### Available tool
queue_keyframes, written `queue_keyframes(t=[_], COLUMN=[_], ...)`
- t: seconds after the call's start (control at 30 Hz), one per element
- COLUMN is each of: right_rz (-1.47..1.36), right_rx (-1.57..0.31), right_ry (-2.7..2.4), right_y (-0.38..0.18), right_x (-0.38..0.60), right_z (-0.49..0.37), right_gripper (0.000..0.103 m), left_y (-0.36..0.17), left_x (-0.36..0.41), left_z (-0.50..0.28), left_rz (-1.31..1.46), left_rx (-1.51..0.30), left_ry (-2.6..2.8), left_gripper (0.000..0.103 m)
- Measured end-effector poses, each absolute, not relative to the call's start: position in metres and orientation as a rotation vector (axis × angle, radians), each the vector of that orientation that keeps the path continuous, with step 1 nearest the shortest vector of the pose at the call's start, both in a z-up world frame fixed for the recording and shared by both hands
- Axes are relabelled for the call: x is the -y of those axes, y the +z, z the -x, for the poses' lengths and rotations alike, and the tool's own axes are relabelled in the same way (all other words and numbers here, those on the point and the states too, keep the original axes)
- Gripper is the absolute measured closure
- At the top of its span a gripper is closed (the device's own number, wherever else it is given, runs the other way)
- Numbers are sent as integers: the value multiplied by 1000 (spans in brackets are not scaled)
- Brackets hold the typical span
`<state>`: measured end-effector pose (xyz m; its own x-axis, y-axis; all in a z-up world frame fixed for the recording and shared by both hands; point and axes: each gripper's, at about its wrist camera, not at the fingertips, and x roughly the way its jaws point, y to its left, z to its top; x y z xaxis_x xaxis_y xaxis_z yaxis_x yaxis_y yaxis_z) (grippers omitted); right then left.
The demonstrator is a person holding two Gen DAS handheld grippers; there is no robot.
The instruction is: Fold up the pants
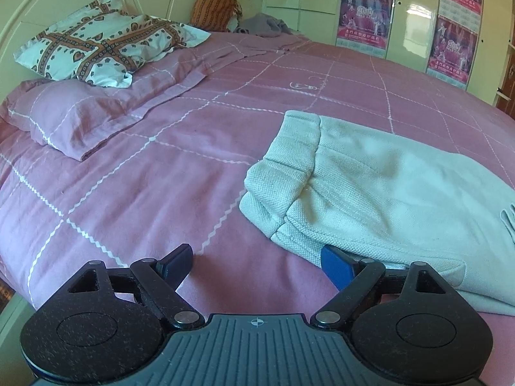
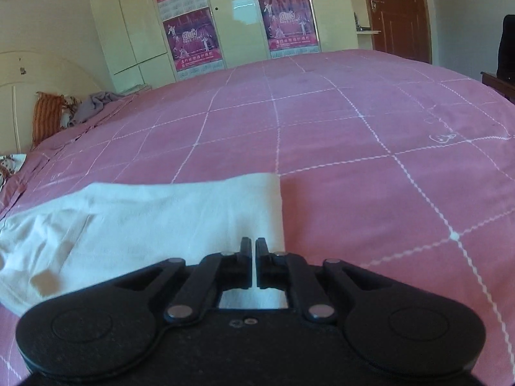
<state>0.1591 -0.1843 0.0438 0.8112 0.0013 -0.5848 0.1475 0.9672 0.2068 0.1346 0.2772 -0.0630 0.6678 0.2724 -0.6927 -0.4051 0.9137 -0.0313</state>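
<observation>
The pale cream pants [image 1: 379, 193] lie folded in layers on the pink checked bedspread [image 1: 161, 177], with the ribbed waistband end toward the left. My left gripper [image 1: 257, 260] stands open low over the bed; its right fingertip [image 1: 338, 263] sits against the pants' near edge and the left one rests over bare bedspread. In the right wrist view the pants [image 2: 145, 225] spread flat to the left. My right gripper [image 2: 253, 251] is shut just above their right edge, with white cloth showing through the thin slit. No cloth is visibly lifted.
Two pillows [image 1: 96, 51] lie at the headboard end, with an orange cushion [image 1: 215, 6] and a grey garment [image 1: 264, 25] behind. Wardrobe doors with posters [image 2: 193, 38] line the far side of the bed. A brown door [image 2: 399, 13] stands at the right.
</observation>
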Motion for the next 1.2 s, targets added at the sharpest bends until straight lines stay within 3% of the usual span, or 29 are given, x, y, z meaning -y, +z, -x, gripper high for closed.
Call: queue_keyframes(t=[0.1,0.3,0.4,0.6,0.67,0.87,1.03,1.2], right_rz=[-228,-214,-228,-190,-129,-157,-201,-209], right_rx=[-753,-656,-793,-773,-777,-661,-568,-533], right_ry=[-68,-87,-74,-66,-62,-40,-82,-122], right_y=[30,56,31,38,32,42,63,67], right_x=[190,198,204,191,180,182,211,233], right_z=[-195,-228,-258,-201,-165,-89,-77,-72], right_gripper=[99,87,85,77,78,72,69,64], left_y=[-68,-69,-69,-69,-68,-63,-55,-92], left_x=[-275,-270,-267,-267,-267,-263,-280,-310], left_z=[-134,-137,-138,-137,-136,-131,-114,-123], left_rz=[179,144,127,135,140,157,480,872], left_rx=[-774,-795,-798,-795,-793,-781,-653,-621], left_ry=[386,393,390,384,379,355,236,158], left_gripper=[17,17,17,17,17,17,17,17])
